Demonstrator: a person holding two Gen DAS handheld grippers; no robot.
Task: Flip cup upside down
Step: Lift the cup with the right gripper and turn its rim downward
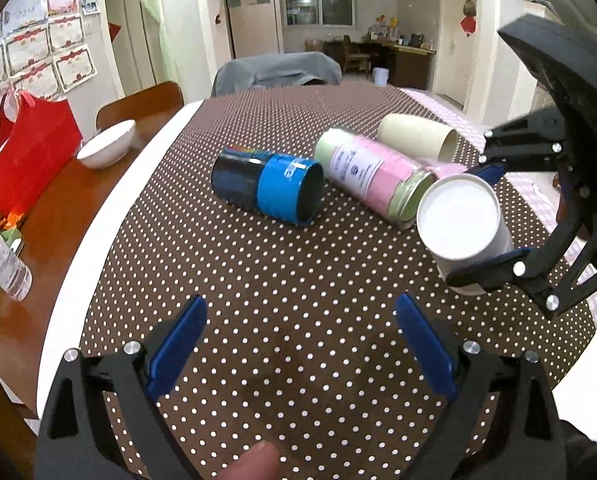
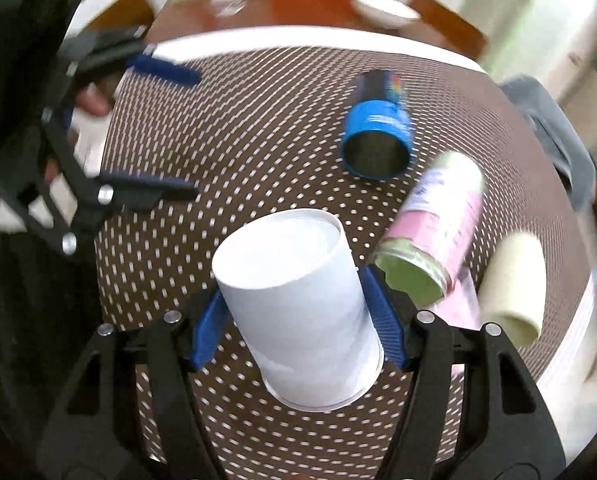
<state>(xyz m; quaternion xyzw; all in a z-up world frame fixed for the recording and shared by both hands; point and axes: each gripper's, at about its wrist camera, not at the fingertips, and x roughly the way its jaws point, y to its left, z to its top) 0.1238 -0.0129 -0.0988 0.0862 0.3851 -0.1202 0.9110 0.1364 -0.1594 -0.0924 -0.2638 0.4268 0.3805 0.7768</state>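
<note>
Right tool (image 2: 298,320) grips white cup (image 2: 298,300) mid-body, tilted above the dotted table (image 2: 258,120), left tool (image 1: 298,344) open and empty nearby; judgement: finish rotating, lower rim flat clear of pink can (image 2: 438,232), then release

White cup (image 2: 298,304), blue-banded black cup (image 1: 270,186) — brown white-dotted tablecloth (image 1: 298,300)

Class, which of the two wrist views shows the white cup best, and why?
The right wrist view: the white cup sits centred and whole, tilted, clamped in the right gripper. The left wrist view shows the cup off to the side, mostly its recessed white end, lower part hidden by a finger.
</note>
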